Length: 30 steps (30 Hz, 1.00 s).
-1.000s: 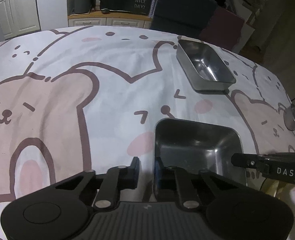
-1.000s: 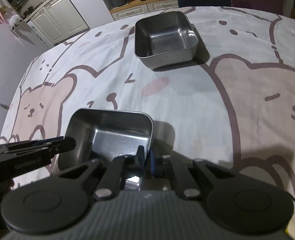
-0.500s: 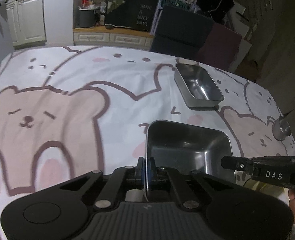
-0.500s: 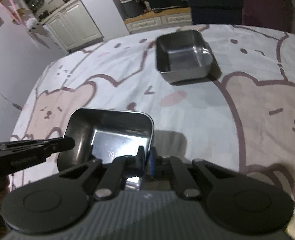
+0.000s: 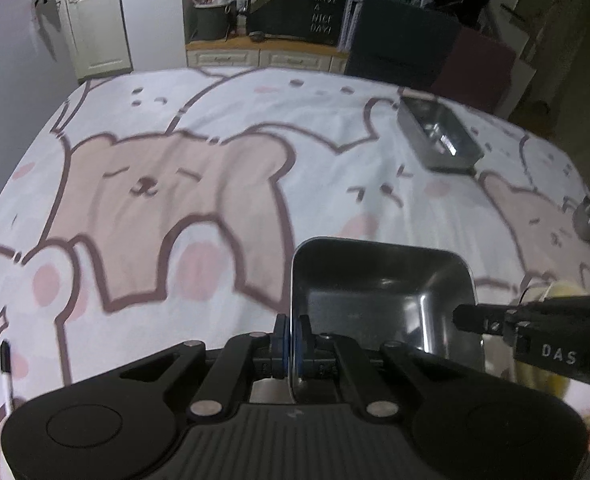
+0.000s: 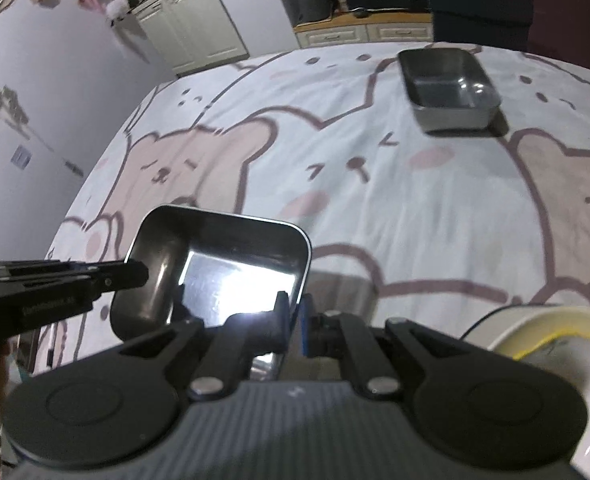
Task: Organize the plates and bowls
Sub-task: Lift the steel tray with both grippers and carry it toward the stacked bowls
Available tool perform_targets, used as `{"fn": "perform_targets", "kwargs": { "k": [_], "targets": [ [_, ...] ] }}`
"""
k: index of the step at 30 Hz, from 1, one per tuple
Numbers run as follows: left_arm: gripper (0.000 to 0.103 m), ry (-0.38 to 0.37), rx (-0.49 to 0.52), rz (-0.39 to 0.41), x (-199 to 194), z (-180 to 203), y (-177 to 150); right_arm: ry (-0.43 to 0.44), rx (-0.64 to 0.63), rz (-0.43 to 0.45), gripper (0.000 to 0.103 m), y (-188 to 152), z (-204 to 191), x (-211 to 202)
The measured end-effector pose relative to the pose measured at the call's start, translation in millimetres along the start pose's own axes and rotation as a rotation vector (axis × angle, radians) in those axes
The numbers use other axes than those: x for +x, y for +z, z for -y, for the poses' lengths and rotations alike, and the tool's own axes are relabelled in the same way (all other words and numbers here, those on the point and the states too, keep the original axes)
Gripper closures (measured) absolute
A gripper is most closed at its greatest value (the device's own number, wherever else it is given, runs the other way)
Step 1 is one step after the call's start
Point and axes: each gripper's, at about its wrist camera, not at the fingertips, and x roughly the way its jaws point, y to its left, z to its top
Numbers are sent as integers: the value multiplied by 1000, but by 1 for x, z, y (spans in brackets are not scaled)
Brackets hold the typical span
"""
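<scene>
Two grippers are sharing one steel tray [image 5: 379, 300]: the left gripper [image 5: 293, 336] is pinching its left wall, jaws nearly shut with only the thin rim between the pads, and the right gripper [image 6: 293, 326] is clamping the opposite wall the same way. The tray is hanging above the near edge of the tablecloth [image 5: 215, 184], apparently clear of it, while a second steel tray [image 6: 449, 88] is sitting well apart on the far right of the cloth.

My guess is that the held tray is heading for that second one, to nest inside it. Doing that well means keeping both hands level with each other, since a grip on two thin walls lets the tray swing or twist if one side leads. Lining up the rounded corners before lowering, and letting go only once the bottom is seated, should be avoiding a clatter or a jam.

Both trays are looking like brushed stainless steel, rectangular with rounded corners, rolled rims and sloping walls, smooth and slippery under the pads. The cloth is soft, slightly creased fabric printed with pale bears. A cream ceramic dish with a yellow band [image 6: 543, 344] is sitting just beside the right gripper.
</scene>
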Motion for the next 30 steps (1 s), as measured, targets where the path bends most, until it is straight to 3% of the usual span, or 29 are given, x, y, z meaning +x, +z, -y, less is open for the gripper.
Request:
{"fn": "perform_targets", "kwargs": {
  "k": [14, 30],
  "targets": [
    [97, 50, 35, -112, 17, -12, -19, -17, -51, -104, 95, -25, -29, 17],
    [96, 57, 39, -135, 26, -15, -19, -19, -62, -149, 94, -25, -33, 29]
  ]
}}
